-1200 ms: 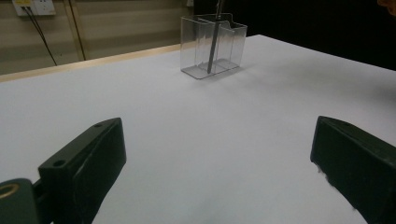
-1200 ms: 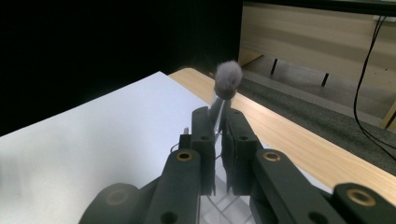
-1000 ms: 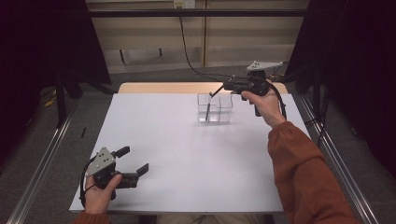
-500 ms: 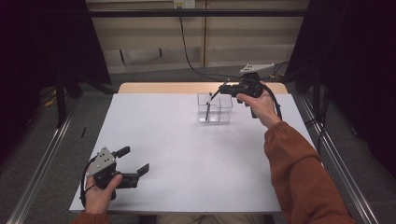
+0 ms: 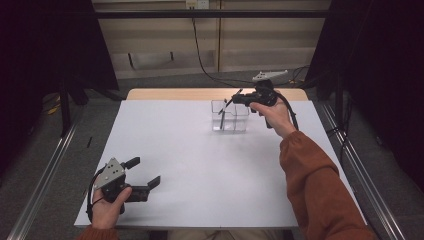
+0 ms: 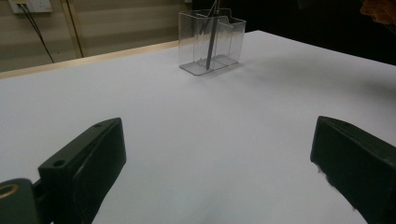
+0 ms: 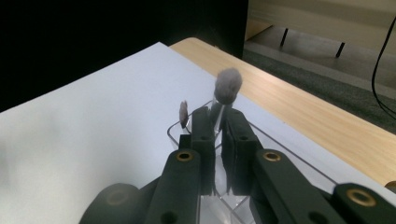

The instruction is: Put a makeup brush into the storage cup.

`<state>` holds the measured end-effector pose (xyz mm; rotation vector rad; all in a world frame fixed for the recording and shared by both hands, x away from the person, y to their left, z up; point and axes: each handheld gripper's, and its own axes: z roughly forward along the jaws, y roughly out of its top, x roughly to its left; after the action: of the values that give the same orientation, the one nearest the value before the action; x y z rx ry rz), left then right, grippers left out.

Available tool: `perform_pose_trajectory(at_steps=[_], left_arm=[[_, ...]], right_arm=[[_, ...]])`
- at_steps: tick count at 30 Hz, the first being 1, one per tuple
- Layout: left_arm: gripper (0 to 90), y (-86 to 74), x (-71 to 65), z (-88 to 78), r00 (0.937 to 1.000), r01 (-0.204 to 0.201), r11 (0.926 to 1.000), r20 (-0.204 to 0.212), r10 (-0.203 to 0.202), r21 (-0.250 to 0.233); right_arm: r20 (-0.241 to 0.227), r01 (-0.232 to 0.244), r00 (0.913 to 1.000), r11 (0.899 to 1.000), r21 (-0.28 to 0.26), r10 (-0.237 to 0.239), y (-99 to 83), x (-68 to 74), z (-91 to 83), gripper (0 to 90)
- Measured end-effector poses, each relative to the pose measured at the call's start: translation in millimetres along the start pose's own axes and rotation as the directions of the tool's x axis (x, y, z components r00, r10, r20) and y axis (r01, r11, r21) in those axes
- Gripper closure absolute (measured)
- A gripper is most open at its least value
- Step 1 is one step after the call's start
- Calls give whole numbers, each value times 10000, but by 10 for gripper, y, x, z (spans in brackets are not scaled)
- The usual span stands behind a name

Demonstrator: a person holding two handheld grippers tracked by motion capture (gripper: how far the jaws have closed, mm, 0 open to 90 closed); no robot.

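We see the right gripper (image 7: 217, 140) — fingers clamped on a makeup brush (image 7: 227, 86) — above the clear organizer (image 5: 230, 116); left gripper (image 5: 142, 174) fingers apart (resting on counter (image 5: 200, 165)).

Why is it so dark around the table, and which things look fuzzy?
High view: light falls on the white table, while both sides stay black. Right gripper view: the brush held in the right claw has a soft, blurred fluffy tip. Left gripper view: the near left claw looks dark and soft, and the clear box looks sharper.
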<state>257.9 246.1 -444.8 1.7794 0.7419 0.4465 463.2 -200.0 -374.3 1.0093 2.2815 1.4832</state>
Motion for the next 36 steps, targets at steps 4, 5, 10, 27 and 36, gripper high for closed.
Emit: perform_pose_trajectory(at_steps=[4,5,10,27,36], left_arm=[[33,-1,-1,-3,10000,27,10000,-29,-27,-23],[33,-1,3,-4,10000,-8,10000,-26,8,-14],[33,-1,3,-4,10000,-6,10000,-24,6,-32],[33,-9,-2,2,10000,56,10000,19,-56,8],[34,-3,2,2,10000,-37,10000,51,37,41]], right_arm=[[13,-47,10000,9999,141,46,-37,2,67,841],[-27,-99,9999,9999,139,99,-44,-1,80,841],[-29,-159,9999,9997,165,160,-70,0,137,841],[-160,-415,9990,9991,-70,414,-146,0,187,818],[-134,-499,9987,9983,-286,495,-199,5,138,739]])
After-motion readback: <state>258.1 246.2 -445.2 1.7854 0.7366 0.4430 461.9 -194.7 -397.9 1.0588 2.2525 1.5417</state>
